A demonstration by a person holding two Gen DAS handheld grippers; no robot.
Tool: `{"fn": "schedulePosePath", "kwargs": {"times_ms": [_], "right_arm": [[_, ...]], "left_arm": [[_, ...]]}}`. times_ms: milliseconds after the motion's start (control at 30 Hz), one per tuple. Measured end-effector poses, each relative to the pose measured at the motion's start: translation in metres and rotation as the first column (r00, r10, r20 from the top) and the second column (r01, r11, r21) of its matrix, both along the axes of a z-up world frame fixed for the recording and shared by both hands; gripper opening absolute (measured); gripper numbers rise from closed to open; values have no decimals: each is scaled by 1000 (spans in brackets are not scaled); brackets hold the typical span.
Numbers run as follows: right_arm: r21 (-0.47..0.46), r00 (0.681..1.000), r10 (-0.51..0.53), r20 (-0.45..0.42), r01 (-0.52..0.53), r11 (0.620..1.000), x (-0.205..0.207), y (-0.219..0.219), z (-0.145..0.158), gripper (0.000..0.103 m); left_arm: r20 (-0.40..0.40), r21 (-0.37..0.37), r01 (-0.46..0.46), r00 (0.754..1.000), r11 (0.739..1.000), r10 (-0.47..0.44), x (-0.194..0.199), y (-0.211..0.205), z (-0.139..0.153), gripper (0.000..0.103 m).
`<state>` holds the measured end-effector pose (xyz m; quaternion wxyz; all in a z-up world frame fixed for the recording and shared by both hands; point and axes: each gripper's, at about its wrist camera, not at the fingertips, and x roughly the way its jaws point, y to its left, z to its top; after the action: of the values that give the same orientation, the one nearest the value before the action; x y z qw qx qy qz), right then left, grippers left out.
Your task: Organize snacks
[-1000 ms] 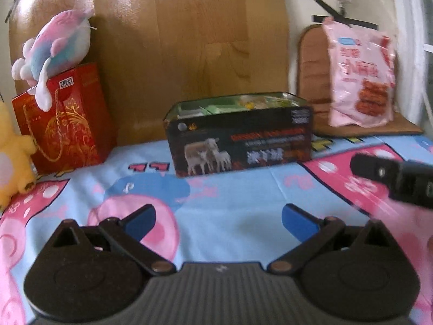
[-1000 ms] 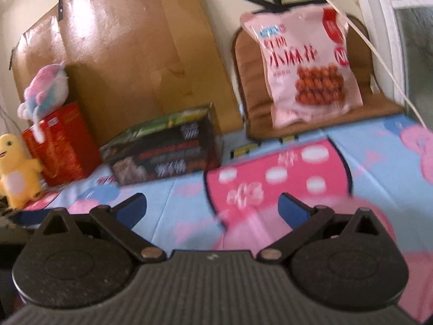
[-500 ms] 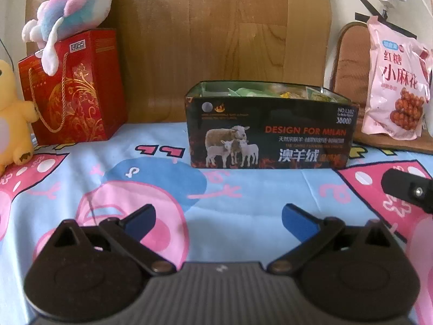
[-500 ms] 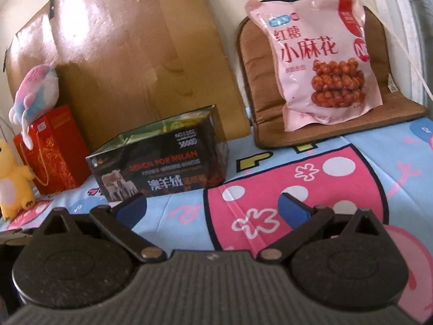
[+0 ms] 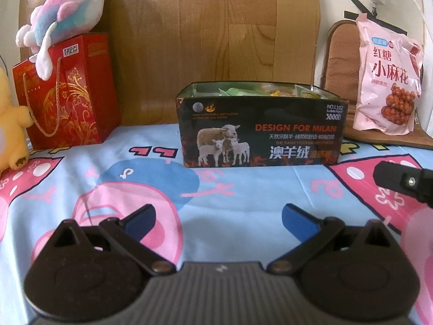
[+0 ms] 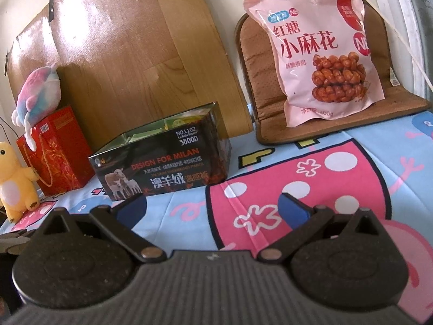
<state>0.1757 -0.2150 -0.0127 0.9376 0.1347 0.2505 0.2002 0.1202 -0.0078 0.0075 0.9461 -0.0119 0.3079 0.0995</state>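
Snack bag [image 6: 322, 57] leans upright on the brown cushion [image 6: 406, 105], ahead and right of the right claw [image 6: 212, 207], long axis vertical. Left claw [image 5: 217, 218] faces the black box [image 5: 259, 132]. Both claws gape, empty; the right looks nearer.

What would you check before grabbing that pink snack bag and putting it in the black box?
1. Right gripper open and holding nothing: ok.
2. Left gripper open and holding nothing: ok.
3. Pink snack bag in plain sight, leaning on the brown cushion: ok.
4. Black box open on top: ok.
5. Room left in the box: cannot tell; packets already show inside.
6. Blanket between gripper and bag free of obstacles: ok.
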Motion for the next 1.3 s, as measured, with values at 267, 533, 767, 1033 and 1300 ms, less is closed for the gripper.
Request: {"fn": "schedulePosePath", "kwargs": {"times_ms": [267, 533, 767, 1033, 1300], "right_arm": [[5, 1000, -1, -1, 1, 1000, 1, -1, -1, 103], [5, 1000, -1, -2, 1, 1000, 1, -1, -1, 103], [5, 1000, -3, -2, 3, 1000, 0, -1, 0, 103], [3, 1000, -2, -2, 2, 1000, 0, 1, -1, 103], [3, 1000, 4, -7, -4, 1000, 0, 3, -2, 103]], "left_arm": [[-1, -1, 4, 1000, 1000, -4, 0, 0, 0, 103], [-7, -7, -4, 1000, 1000, 4, 0, 0, -1, 103], [-4, -10, 3, 1000, 1000, -3, 0, 0, -1, 103], [-8, -33, 8, 1000, 999, -8, 0, 2, -1, 103], [-18, -55, 9, 1000, 998, -10, 1, 3, -1, 103]]}}
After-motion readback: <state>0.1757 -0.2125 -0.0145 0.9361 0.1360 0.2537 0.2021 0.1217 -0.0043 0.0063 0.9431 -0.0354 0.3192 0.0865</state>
